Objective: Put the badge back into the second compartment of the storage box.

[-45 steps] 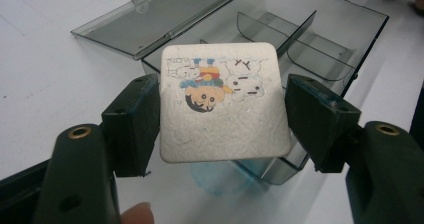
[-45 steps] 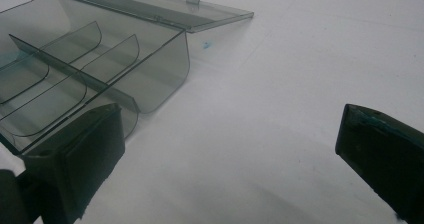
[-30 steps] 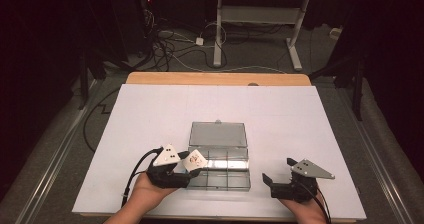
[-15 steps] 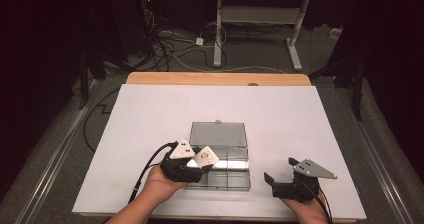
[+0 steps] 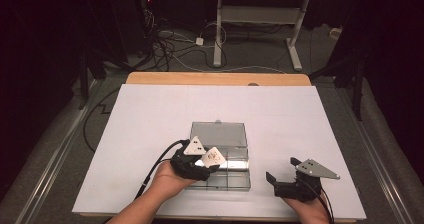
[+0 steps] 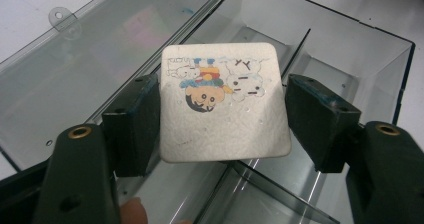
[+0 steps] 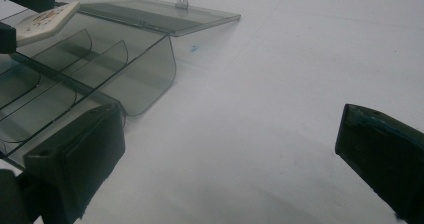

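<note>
Over the last second we have carried the left hand-held gripper [image 5: 212,159] from the near left edge of the clear compartment box [image 5: 235,181] inward, so that it now hangs over the box's open tray, while the right hand-held gripper [image 5: 285,176] has kept its place on the desk [image 5: 150,114] just to the right of the box. In the left gripper view the jaws clamp the two side edges of a small square coaster [image 6: 222,101] printed with cartoon figures; it is held flat above the dividers [image 6: 270,181], not touching them as far as we can tell, with the box's lid [image 6: 65,69] lying open behind. The right gripper view shows its own jaws standing wide with nothing between them, and the coaster [image 7: 45,19] farther off over the tray. We judge that the carrying step is nearly done: the piece has reached the box, and what remains is to choose a compartment, lower it and let go. The coaster looks about as wide as a compartment, so it may catch on a divider.
</note>
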